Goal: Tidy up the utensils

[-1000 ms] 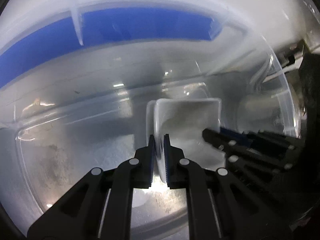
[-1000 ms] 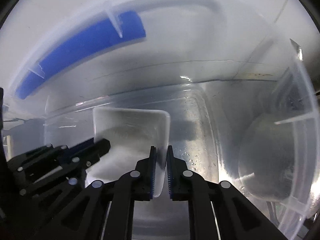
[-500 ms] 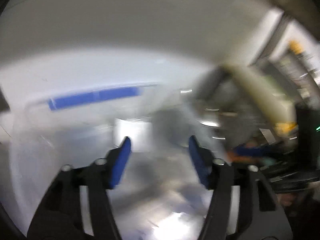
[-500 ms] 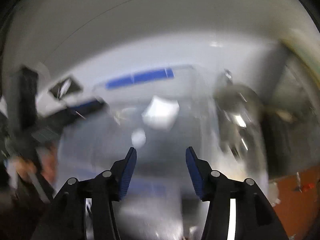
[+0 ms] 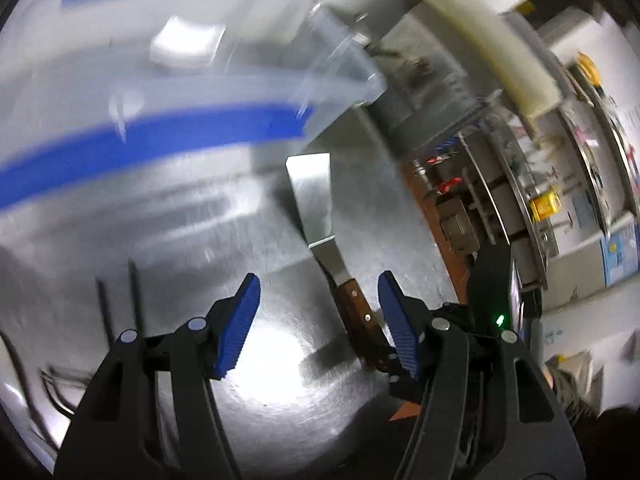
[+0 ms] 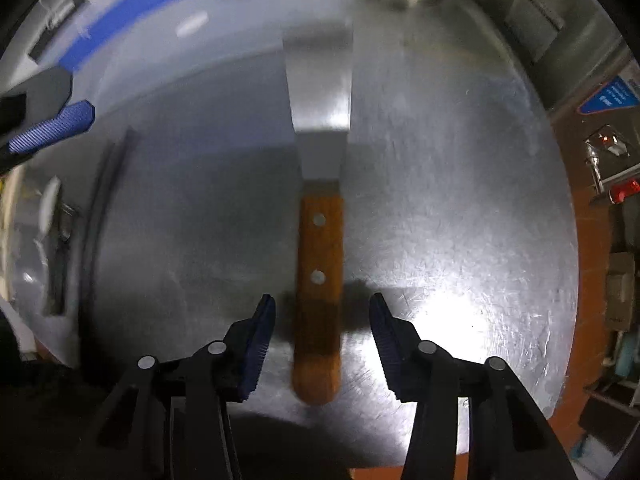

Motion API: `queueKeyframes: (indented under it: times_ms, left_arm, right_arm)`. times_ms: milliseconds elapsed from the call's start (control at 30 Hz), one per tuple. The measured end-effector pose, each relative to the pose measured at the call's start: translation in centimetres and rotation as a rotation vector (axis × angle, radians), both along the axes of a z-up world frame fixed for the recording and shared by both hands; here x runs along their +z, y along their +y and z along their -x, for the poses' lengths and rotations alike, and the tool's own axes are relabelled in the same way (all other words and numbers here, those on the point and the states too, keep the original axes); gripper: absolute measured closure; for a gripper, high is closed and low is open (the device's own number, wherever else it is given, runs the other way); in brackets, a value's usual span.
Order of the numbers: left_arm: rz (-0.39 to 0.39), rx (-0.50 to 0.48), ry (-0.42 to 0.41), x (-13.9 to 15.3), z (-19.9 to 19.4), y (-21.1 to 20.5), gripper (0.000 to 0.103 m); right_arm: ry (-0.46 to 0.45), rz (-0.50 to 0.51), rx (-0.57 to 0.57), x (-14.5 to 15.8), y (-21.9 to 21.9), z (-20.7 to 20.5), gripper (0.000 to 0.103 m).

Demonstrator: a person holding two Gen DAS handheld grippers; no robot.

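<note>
the right gripper (image 6: pixel 322 330) hangs low over the steel tabletop (image 6: pixel 460 220) with its jaws spread wide and nothing in them, straddling the butt end of a spatula (image 6: pixel 320 216). the wooden handle lies flat between the two blue pads without touching either, so it looks lined up for a pinch across the handle, the easiest part to hold. the blade runs straight away from the gripper toward a clear plastic bin (image 6: pixel 168 52) with blue trim, which i take to be where utensils go. the left gripper (image 5: pixel 318 312) is open about as wide and empty too, hovering off to the side with the same spatula just inside its right finger. a small white container (image 5: pixel 188 46) sits inside the bin. blur makes the dark rods on the left hard to name.
</note>
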State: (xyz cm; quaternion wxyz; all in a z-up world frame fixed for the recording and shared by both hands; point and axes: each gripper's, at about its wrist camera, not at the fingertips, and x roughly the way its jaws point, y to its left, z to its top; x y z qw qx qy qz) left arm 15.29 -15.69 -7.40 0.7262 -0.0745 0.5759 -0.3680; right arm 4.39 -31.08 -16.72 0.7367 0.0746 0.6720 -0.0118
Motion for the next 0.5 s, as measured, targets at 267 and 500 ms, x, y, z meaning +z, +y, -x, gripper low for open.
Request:
queueKeyframes:
  times_ms: [267, 500]
  left_arm:
    - [-0.001, 0.057, 0.077, -3.8, -0.1, -3.0, 0.045]
    - [-0.008, 0.107, 0.040, -5.3, -1.6, -5.9, 0.045]
  right_arm:
    - [-0.013, -0.209, 0.046, 0.0, -2.8, 0.0, 0.077]
    - [-0.011, -0.356, 0.099, -0.5, -6.6, 2.3, 0.077]
